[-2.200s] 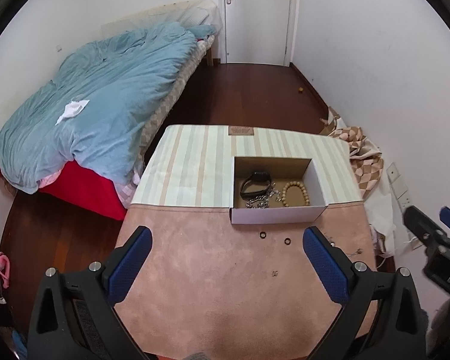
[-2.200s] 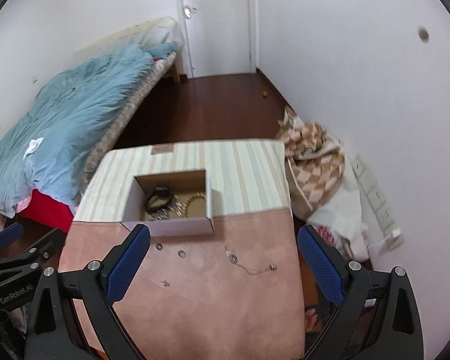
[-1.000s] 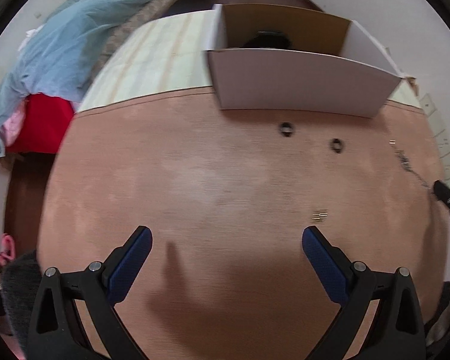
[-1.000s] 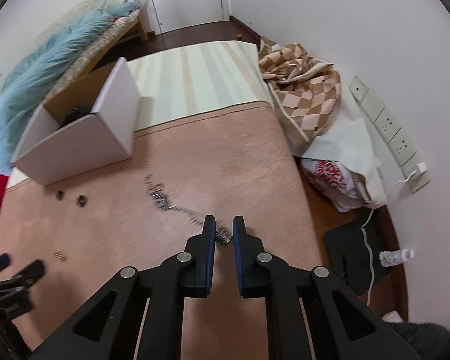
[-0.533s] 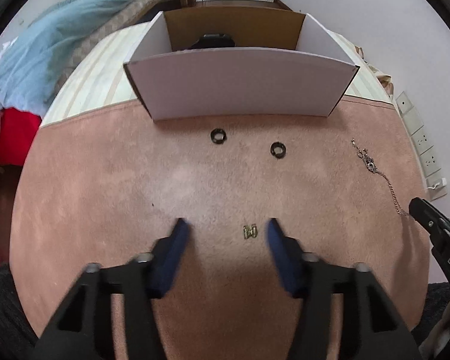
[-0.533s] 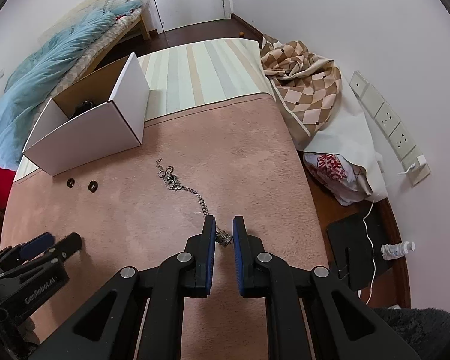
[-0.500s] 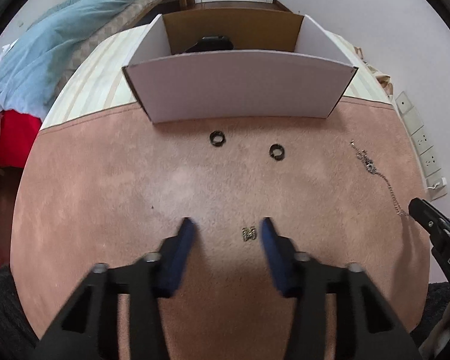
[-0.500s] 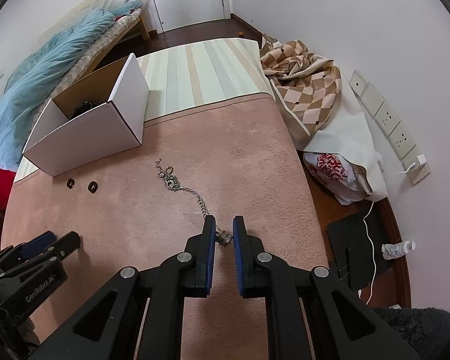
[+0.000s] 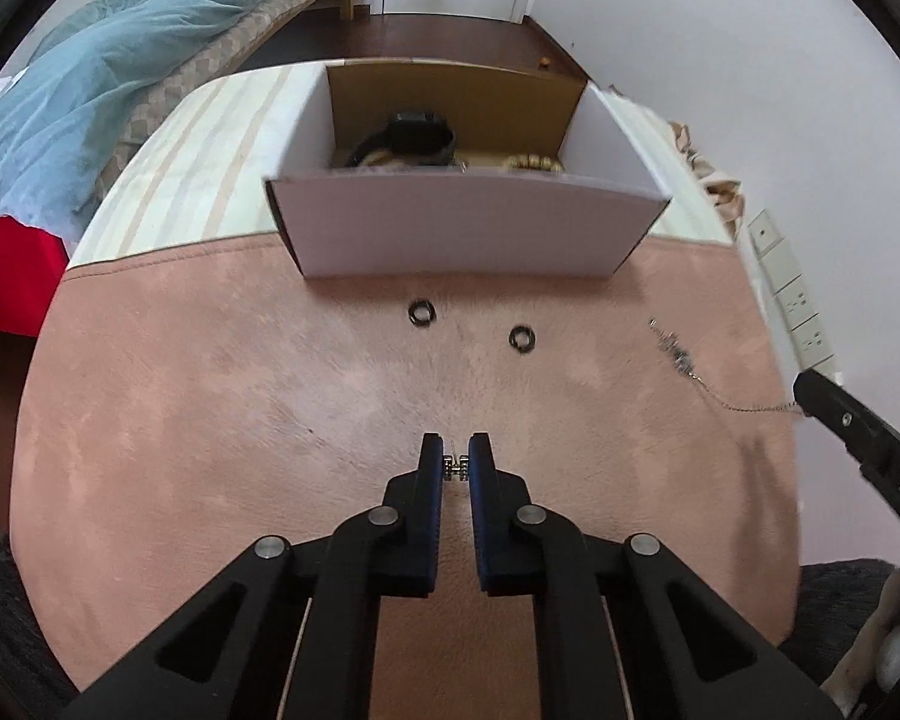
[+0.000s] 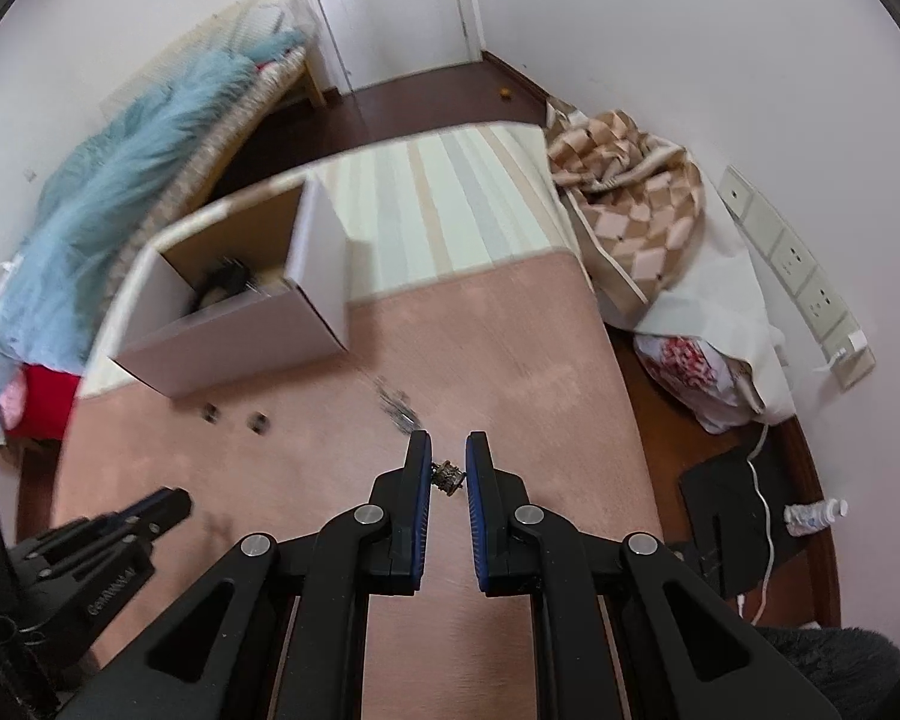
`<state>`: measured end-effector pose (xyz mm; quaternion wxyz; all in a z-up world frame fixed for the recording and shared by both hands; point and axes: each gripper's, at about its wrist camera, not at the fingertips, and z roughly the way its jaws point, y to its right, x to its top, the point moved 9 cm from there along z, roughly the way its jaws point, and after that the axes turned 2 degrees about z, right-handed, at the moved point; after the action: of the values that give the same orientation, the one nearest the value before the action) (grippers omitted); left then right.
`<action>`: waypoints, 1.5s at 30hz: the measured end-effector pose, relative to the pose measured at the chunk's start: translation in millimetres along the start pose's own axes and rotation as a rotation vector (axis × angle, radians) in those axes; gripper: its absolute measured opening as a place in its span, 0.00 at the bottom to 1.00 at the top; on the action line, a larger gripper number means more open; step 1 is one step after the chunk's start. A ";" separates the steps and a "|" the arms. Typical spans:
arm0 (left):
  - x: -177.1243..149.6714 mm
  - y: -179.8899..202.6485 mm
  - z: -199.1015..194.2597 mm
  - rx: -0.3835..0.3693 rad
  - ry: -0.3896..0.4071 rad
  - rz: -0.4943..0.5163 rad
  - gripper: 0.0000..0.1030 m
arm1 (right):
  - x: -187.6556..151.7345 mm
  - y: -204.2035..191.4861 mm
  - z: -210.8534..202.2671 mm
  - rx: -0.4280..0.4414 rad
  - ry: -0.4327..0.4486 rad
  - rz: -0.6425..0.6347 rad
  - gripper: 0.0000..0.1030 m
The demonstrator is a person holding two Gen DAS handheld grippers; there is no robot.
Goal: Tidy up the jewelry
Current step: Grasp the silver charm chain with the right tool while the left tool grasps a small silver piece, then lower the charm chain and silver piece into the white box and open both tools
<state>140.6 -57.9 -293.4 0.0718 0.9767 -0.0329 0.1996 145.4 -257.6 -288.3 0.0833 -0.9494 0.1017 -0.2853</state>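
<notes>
Left gripper (image 9: pixel 456 456) pinches earring (image 9: pixel 455 467); right gripper (image 10: pixel 448 457) pinches chain (image 10: pixel 448 474)

Left gripper (image 9: pixel 456 457): I've closed it from wide open down onto the small earring pair (image 9: pixel 455 468), fingers (image 9: pixel 431 474) now pinching it on the bench (image 9: pixel 210 396). Right gripper (image 10: pixel 448 457) has lifted and swung left, dragging the chain (image 10: pixel 399 405) by its clasp end; the chain's now bunched near the box (image 10: pixel 240 324).
</notes>
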 end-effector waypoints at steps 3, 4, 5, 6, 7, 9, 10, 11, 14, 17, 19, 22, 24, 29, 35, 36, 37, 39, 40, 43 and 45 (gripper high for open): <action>10.0 -10.0 -15.2 -0.016 0.009 -0.023 0.06 | 18.2 -13.9 -17.3 0.050 0.032 -0.001 0.12; 15.1 -14.3 -22.3 -0.023 0.018 -0.035 0.06 | 22.4 -18.1 -21.4 0.063 0.037 0.000 0.12; 21.1 -19.5 -27.5 -0.026 0.026 -0.042 0.06 | 29.8 -24.5 -28.1 0.087 0.047 0.000 0.12; 22.9 -20.1 -32.2 -0.028 0.034 -0.045 0.06 | 34.9 -29.8 -33.2 0.102 0.054 -0.001 0.12; 27.5 -22.5 -39.1 -0.030 0.047 -0.047 0.06 | 41.8 -36.4 -39.0 0.119 0.062 -0.007 0.12; 41.5 -27.3 -55.7 -0.032 0.080 -0.046 0.06 | 54.6 -49.2 -49.8 0.150 0.078 -0.019 0.12; 46.2 -29.8 -60.7 -0.034 0.090 -0.045 0.06 | 61.6 -56.4 -55.8 0.167 0.085 -0.029 0.12; 53.8 -31.0 -69.3 -0.037 0.106 -0.042 0.06 | 68.9 -63.9 -61.4 0.184 0.093 -0.039 0.12; 76.5 -35.0 -88.1 -0.043 0.145 -0.026 0.06 | 92.7 -86.1 -77.7 0.234 0.112 -0.063 0.12; 98.8 -37.8 -98.2 -0.058 0.161 -0.011 0.06 | 118.4 -110.1 -91.7 0.258 0.147 -0.105 0.12; 114.2 -42.2 -100.8 -0.060 0.173 -0.004 0.06 | 134.8 -125.6 -95.9 0.268 0.160 -0.130 0.12; 132.7 -47.1 -96.2 -0.072 0.173 -0.009 0.06 | 155.0 -147.9 -81.9 0.272 0.127 -0.156 0.12; 140.0 -49.2 -88.3 -0.082 0.160 -0.013 0.06 | 162.6 -157.1 -62.6 0.259 0.087 -0.167 0.12; 156.7 -57.4 -50.4 -0.121 0.075 -0.033 0.06 | 163.7 -159.6 -2.3 0.218 -0.043 -0.154 0.12; 167.3 -53.6 -7.3 -0.153 -0.008 -0.047 0.06 | 147.3 -140.9 60.7 0.163 -0.155 -0.129 0.12; 170.3 -52.7 -2.1 -0.154 -0.016 -0.044 0.06 | 145.5 -138.2 66.6 0.157 -0.163 -0.126 0.12; 173.3 -50.8 5.7 -0.154 -0.030 -0.040 0.06 | 144.1 -137.0 72.1 0.153 -0.176 -0.129 0.12; 177.9 -49.6 17.2 -0.138 -0.059 -0.037 0.08 | 139.9 -134.1 82.6 0.143 -0.200 -0.128 0.12; 179.3 -49.3 22.3 -0.127 -0.080 -0.039 0.08 | 137.3 -132.9 89.3 0.140 -0.223 -0.131 0.12; 184.6 -51.9 30.9 -0.102 -0.101 -0.050 0.08 | 134.3 -129.6 96.6 0.135 -0.248 -0.130 0.13; 187.8 -56.0 29.7 -0.083 -0.094 -0.056 0.09 | 133.5 -127.1 97.7 0.117 -0.252 -0.140 0.13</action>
<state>329.7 -13.8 -253.4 0.1159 0.9817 -0.0173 0.1501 327.5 -157.3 -271.2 0.1306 -0.9759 0.0073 -0.1746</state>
